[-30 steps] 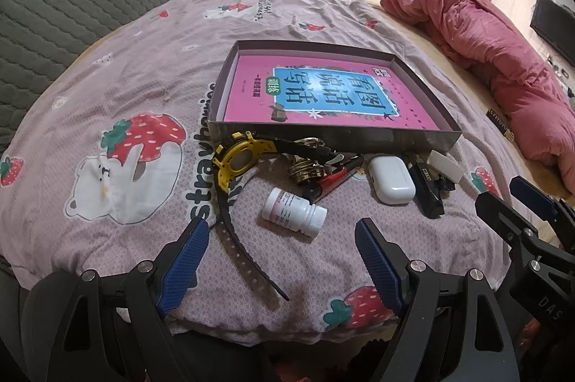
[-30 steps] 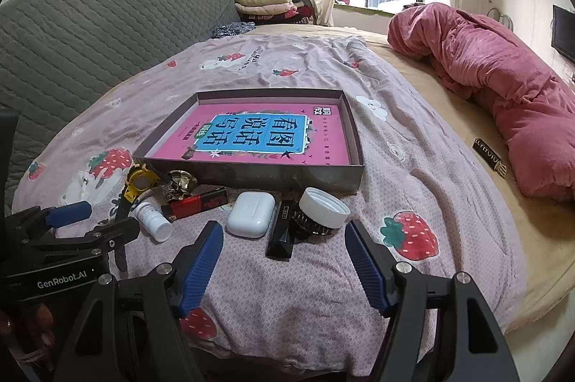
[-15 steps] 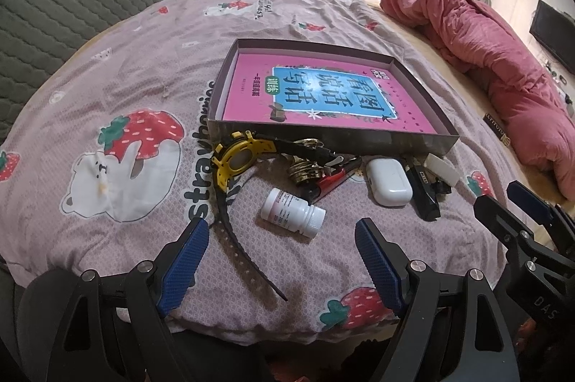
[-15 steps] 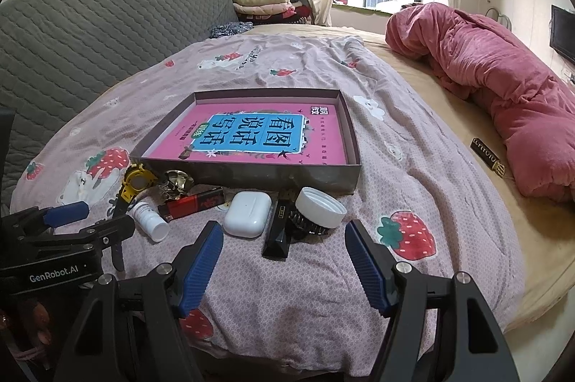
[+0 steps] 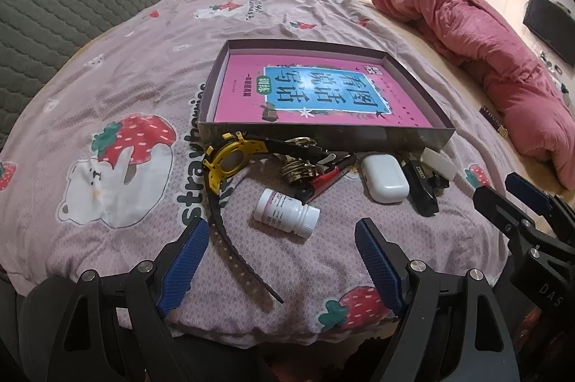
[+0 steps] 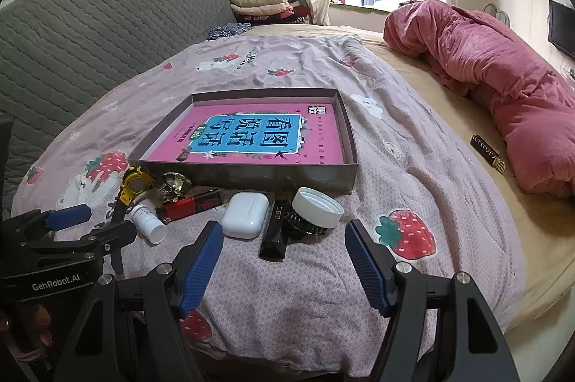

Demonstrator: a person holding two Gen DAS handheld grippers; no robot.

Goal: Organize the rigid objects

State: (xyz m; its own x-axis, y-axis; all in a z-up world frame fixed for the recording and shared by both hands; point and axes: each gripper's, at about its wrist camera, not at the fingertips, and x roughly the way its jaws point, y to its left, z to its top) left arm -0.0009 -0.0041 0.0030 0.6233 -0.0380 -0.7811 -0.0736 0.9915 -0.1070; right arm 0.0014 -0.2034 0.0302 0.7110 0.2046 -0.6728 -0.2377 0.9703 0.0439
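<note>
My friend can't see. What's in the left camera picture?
Open blue-tipped tongs hover over a strawberry bedspread, aimed at a white pill bottle lying on its side. Behind it lie a yellow watch, a white earbud case and a shallow box holding a pink book.

Open bedspread under both grippers; clutter packed against the tray's near wall.

Your left gripper [image 5: 278, 259] has its pads spread over bare bedspread [image 5: 125, 87], but the watch [image 5: 230, 162] strap runs just inside its left pad and the pill bottle [image 5: 287, 210] lies right ahead. Your right gripper [image 6: 284, 259] faces the earbud case [image 6: 246, 215], black bar [image 6: 275, 233] and white lid [image 6: 317, 206], crowded together. The tray [image 6: 251, 179] wall blocks passage behind them. To the right of the lid, cloth lies open.
</note>
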